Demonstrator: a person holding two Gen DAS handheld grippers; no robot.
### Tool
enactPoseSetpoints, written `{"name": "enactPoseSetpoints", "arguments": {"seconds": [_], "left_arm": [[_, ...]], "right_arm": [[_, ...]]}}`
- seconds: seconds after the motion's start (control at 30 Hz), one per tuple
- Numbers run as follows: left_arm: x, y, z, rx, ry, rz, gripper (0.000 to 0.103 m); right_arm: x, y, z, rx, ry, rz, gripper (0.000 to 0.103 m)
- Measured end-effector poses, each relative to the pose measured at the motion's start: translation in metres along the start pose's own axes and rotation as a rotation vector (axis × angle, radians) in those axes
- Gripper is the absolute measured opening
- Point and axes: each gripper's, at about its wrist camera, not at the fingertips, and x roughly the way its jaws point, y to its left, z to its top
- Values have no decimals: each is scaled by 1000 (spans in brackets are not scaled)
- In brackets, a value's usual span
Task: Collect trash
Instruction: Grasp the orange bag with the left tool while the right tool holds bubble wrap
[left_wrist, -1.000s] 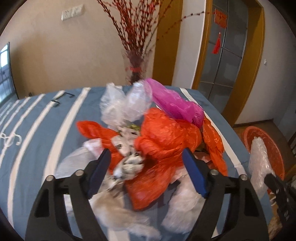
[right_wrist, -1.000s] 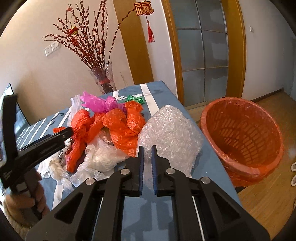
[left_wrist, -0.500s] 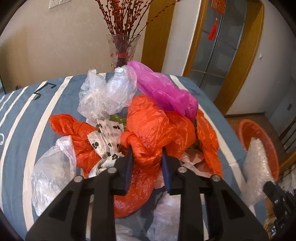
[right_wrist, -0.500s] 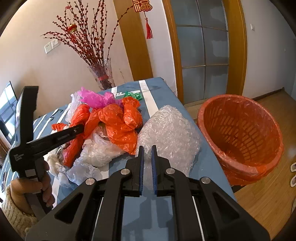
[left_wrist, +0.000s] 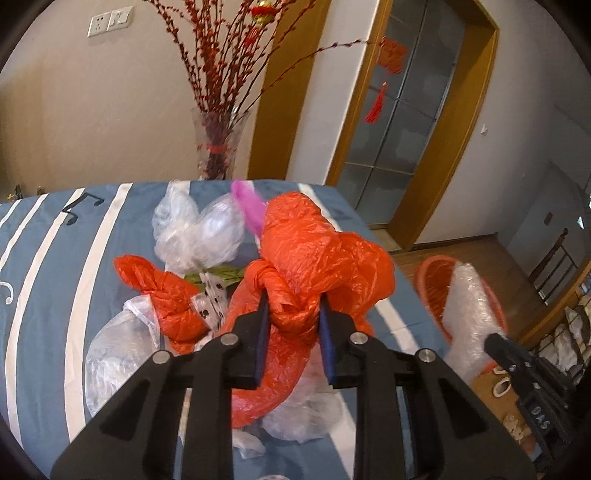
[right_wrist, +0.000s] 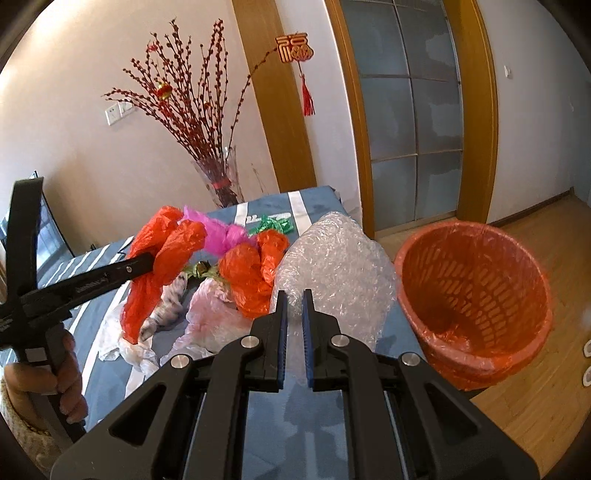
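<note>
My left gripper (left_wrist: 293, 306) is shut on a knotted orange plastic bag (left_wrist: 317, 258) and holds it lifted above the pile; it shows in the right wrist view (right_wrist: 162, 258) too. My right gripper (right_wrist: 293, 301) is shut on a sheet of clear bubble wrap (right_wrist: 336, 273), which also shows in the left wrist view (left_wrist: 467, 314). An orange mesh trash basket (right_wrist: 476, 295) lined with an orange bag stands on the floor by the table's right edge. More orange bags (right_wrist: 255, 273), a pink bag (right_wrist: 221, 236) and clear bags (left_wrist: 199, 232) lie on the table.
The table has a blue cloth with white stripes (left_wrist: 48, 266). A glass vase of red branches (left_wrist: 218, 147) stands at its far edge. A green ribbon scrap (right_wrist: 273, 225) lies near the far corner. A wooden door frame (right_wrist: 476, 110) is behind the basket.
My left gripper closed on the orange bag and lifted it up from the pile. My right gripper raised the bubble wrap slightly, closer to the basket.
</note>
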Motion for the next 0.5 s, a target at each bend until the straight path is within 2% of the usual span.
{"name": "enactPoseSetpoints", "arguments": {"seconds": [0.2, 0.5], "left_arm": [[-22, -14, 11, -3, -21, -56, 24], [-26, -67, 17, 60, -29, -139, 24]], "right_arm": [[-10, -8, 4, 7, -24, 1, 8], [-26, -33, 16, 13, -73, -37, 8]]}}
